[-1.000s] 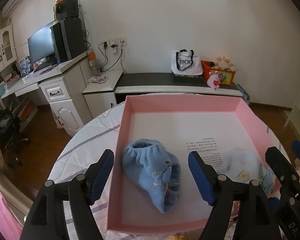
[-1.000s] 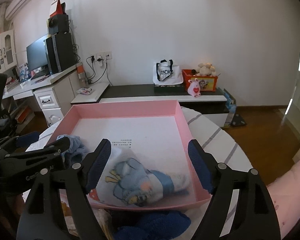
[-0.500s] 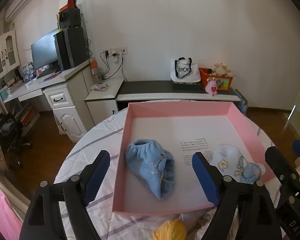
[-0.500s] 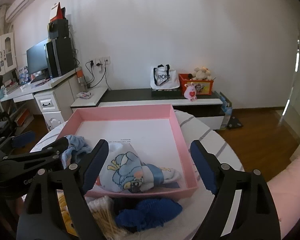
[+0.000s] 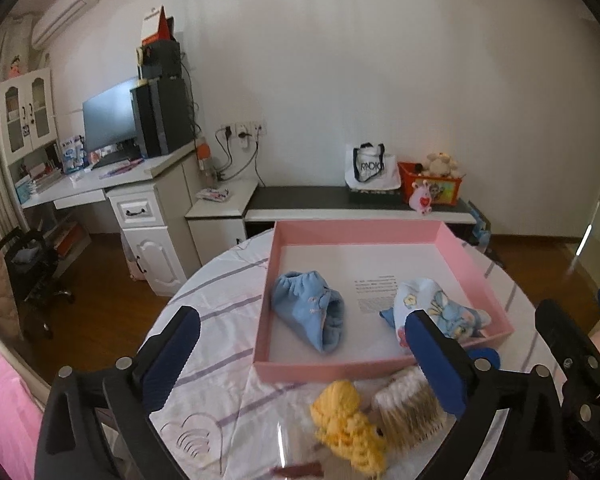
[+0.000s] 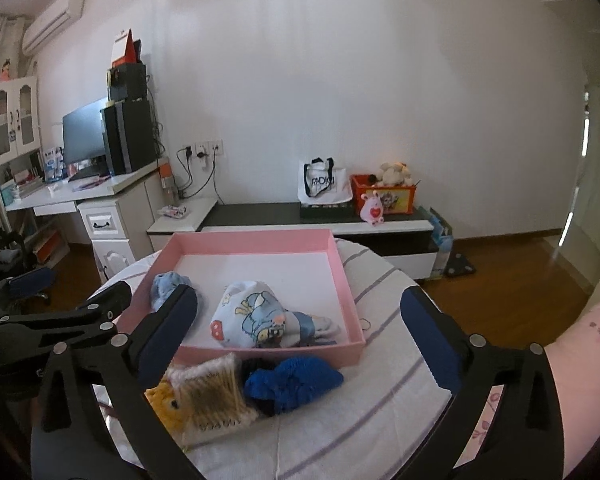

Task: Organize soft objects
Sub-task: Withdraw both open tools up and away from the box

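Two of five soft items are in the pink tray (image 6: 346,288): blue fleece bootie (image 5: 314,308) at left, long axis diagonal, cuff toward the far-left corner; printed sock (image 6: 260,318) lying crosswise. Left on the table: yellow knit toy (image 5: 350,426), beige knit piece (image 6: 212,396), blue knit item (image 6: 292,382). Left gripper (image 5: 300,360) and right gripper (image 6: 300,338) are both spread wide and empty.

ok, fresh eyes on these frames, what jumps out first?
The pink tray in the middle of the round table, with a light blue slipper at its left and a cartoon-print one nearer its front right corner. Next, the pile on the tablecloth just in front of the tray: a yellow knit piece, a beige one and a dark blue one. Both tongs, left and right, hang open and empty above that pile.
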### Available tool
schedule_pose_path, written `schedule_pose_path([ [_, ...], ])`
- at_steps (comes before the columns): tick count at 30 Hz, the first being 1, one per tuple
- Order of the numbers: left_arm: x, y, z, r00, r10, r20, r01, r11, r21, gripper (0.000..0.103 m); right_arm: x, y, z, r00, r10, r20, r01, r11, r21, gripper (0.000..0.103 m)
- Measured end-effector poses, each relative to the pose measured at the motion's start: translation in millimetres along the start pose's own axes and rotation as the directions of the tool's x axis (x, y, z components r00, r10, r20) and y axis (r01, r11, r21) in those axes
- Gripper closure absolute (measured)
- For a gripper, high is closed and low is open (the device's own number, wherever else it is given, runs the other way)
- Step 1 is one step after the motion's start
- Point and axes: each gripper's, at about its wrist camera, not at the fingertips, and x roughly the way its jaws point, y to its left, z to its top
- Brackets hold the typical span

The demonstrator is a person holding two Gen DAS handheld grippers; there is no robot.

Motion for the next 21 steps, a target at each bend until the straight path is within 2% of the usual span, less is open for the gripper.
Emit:
schedule_pose_path([
  [11,-101,5,-51,0.996,0.004,0.094,-0.004,1.000,-0.003,0.000,-65,-1,-12,0.998,-0.048,0.045,0.050,0.998,-0.024,0.000],
  [21,-179,9,-93,0.983,0.013,0.183,-0.011,1.000,-0.012,0.000,-114,0,-15,0.992,-0.031,0.119,0.036,0.998,-0.041,0.000],
])
